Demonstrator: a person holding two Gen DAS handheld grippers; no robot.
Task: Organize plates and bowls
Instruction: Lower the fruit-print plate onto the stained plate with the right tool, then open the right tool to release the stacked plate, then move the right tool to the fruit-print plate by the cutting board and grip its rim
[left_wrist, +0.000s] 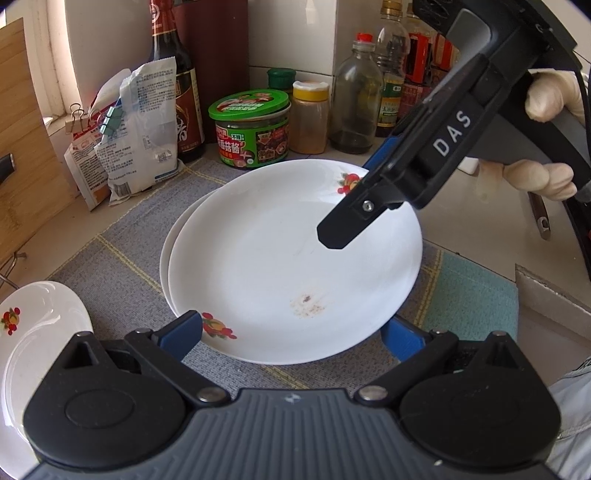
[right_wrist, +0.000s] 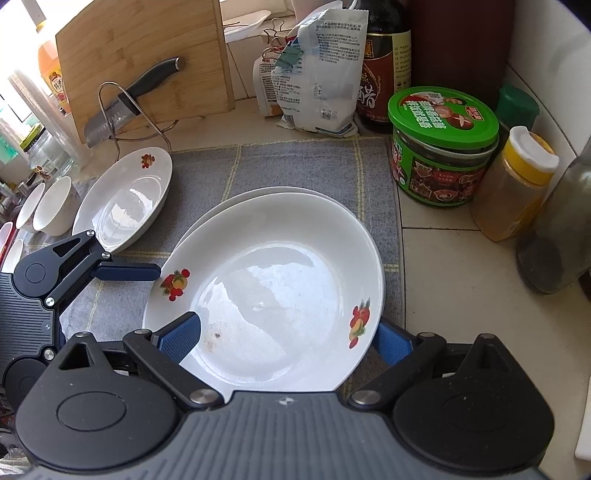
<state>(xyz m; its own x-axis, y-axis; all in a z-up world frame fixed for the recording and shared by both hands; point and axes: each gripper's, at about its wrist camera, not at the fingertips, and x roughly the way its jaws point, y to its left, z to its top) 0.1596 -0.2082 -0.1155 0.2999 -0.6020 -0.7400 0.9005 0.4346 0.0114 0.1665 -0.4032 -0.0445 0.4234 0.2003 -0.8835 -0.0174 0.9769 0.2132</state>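
Plate (right_wrist: 266, 280) atop another (crumbs inside)

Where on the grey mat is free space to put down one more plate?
Bare mat lies behind the stacked plates, up to the bags, and between the stack and the single plate. The tile edge by the green jar and bottles is crowded.

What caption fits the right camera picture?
Right gripper straddles the top plate's rim above a second plate.

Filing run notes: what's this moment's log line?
right gripper: around top plate rim | left gripper: open | stack: two plates | mat
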